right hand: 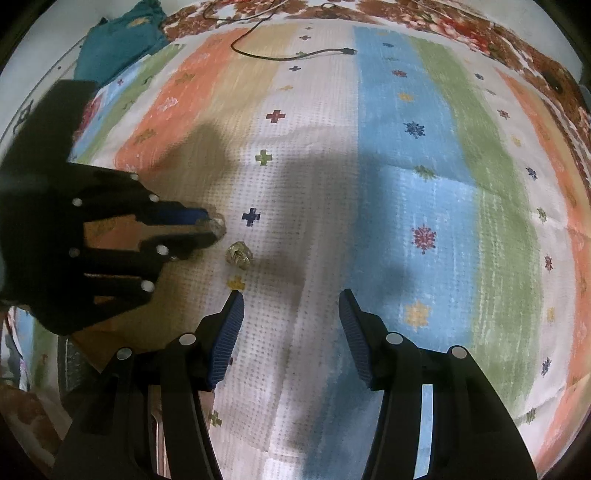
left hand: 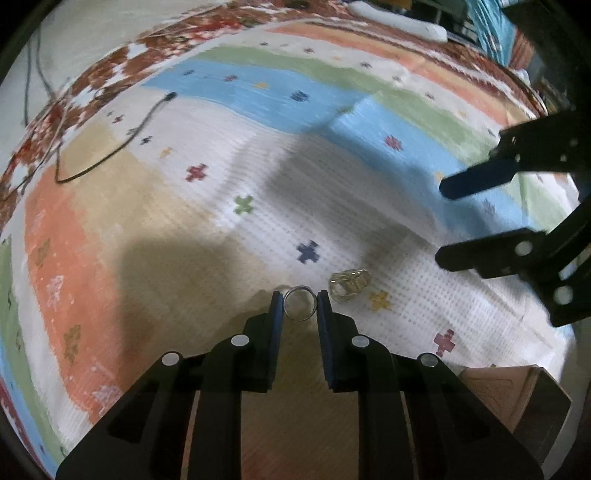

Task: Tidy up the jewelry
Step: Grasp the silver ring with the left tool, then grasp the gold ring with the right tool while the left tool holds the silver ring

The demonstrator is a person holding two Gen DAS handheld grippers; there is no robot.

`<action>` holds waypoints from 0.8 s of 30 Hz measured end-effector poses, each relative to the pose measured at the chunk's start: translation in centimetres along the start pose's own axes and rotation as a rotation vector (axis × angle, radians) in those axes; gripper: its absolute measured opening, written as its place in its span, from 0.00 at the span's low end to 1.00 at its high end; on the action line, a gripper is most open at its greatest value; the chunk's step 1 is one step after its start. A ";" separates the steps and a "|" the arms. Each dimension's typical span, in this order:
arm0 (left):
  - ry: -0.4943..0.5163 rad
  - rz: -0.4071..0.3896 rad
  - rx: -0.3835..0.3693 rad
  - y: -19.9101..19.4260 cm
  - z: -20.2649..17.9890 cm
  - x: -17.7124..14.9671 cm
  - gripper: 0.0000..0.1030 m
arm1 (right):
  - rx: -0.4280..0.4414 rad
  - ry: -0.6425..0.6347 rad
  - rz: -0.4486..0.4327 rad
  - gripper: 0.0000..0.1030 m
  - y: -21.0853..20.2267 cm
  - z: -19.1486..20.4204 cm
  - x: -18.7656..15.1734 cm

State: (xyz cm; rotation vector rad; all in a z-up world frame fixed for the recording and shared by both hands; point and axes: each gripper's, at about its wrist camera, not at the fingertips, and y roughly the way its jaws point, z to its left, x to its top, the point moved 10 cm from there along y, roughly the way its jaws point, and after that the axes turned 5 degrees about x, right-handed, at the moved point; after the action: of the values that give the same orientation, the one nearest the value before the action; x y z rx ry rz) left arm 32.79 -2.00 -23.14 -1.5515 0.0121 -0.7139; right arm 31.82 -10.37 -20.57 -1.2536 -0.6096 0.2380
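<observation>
A thin silver ring (left hand: 300,303) lies on the striped cloth (left hand: 221,177), and my left gripper (left hand: 299,306) is shut on it, a pad touching each side. A gold, knotted piece of jewelry (left hand: 349,286) rests on the cloth just right of the left fingertips, free of them. In the right wrist view the left gripper (right hand: 216,227) reaches in from the left, the ring (right hand: 218,222) showing dimly at its tips and the gold piece (right hand: 239,255) just below them. My right gripper (right hand: 291,295) hovers open over bare cloth with nothing between its fingers. It also shows at the right edge of the left wrist view (left hand: 441,221).
A black cable (left hand: 110,151) (right hand: 295,55) trails across the far part of the cloth. A teal fabric bundle (right hand: 118,40) sits at the far left corner. A brown cardboard box (left hand: 517,398) stands near my left gripper's right side. A white object (left hand: 399,18) lies at the far edge.
</observation>
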 end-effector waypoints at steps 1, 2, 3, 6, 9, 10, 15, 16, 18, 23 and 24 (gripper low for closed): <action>-0.009 -0.001 0.003 -0.2 0.3 -0.1 0.17 | -0.004 -0.003 -0.002 0.52 0.1 0.1 0.2; -0.020 -0.002 0.010 -0.4 0.7 -0.3 0.17 | -0.006 -0.006 -0.004 0.52 0.2 0.3 0.3; -0.027 -0.002 0.016 -0.5 1.0 -0.4 0.17 | -0.009 -0.012 -0.004 0.52 0.4 0.4 0.4; -0.075 0.006 0.033 -0.6 2.4 -1.2 0.17 | -0.019 -0.038 0.000 0.52 1.0 1.1 0.9; -0.103 0.006 0.038 -0.7 3.2 -1.6 0.17 | -0.029 -0.056 0.005 0.52 1.7 1.7 1.2; -0.113 0.004 0.040 -0.7 3.4 -1.7 0.17 | -0.034 -0.059 0.007 0.52 1.9 1.8 1.4; -0.140 -0.005 0.036 -0.9 3.9 -1.7 0.17 | -0.039 -0.068 0.023 0.52 3.1 2.2 1.8; -0.142 -0.005 0.035 -0.9 4.0 -1.7 0.17 | -0.040 -0.067 0.026 0.52 3.4 2.3 2.0; -0.147 -0.002 0.038 -0.8 4.1 -1.9 0.17 | -0.040 -0.067 0.035 0.52 4.0 2.4 2.2; -0.160 0.008 0.042 -0.4 4.7 -2.5 0.18 | -0.032 -0.089 0.049 0.52 5.0 3.2 2.8; -0.165 0.007 0.042 -0.4 4.9 -2.6 0.18 | -0.031 -0.088 0.045 0.52 5.2 3.4 3.0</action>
State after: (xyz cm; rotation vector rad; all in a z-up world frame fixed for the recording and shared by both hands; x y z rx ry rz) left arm 32.67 3.54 -23.55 -1.5653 -0.1190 -0.5751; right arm 33.26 -4.54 -23.88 -1.2931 -0.6629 0.3236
